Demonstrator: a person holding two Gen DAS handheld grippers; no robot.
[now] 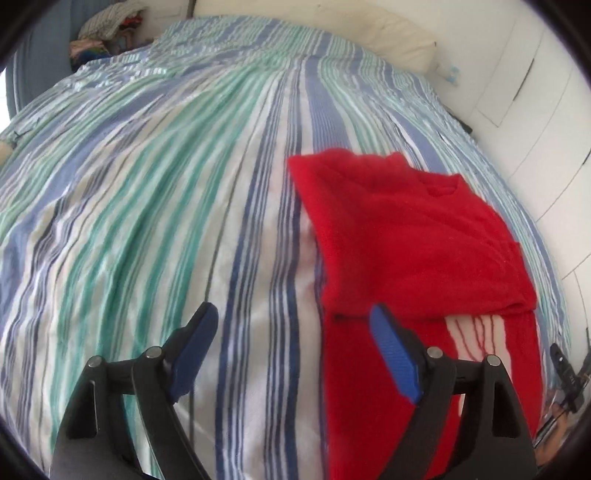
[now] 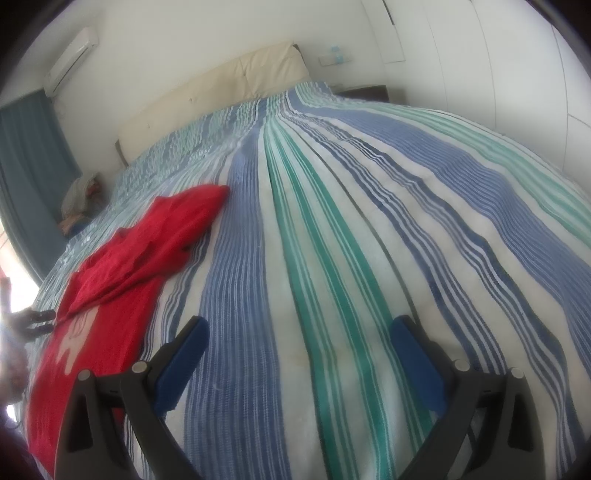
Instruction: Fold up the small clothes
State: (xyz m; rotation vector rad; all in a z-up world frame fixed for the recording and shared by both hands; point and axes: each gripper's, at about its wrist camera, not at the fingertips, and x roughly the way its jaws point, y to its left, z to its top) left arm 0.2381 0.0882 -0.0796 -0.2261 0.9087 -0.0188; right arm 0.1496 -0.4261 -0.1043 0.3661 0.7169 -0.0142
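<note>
Red shirt [image 1: 406, 236] lying partly folded on striped bedspread [image 1: 155, 192], left gripper [image 1: 295, 339] jaws spread wide with nothing between them, its right finger over the shirt's edge, right gripper [image 2: 299, 350] jaws released over bare bedspread, shirt to its left.

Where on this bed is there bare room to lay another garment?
The striped bedspread lies bare from the red folded garment across to the white wardrobe side and toward the cream headboard. Crowded only at the clothes pile in the far corner.
</note>
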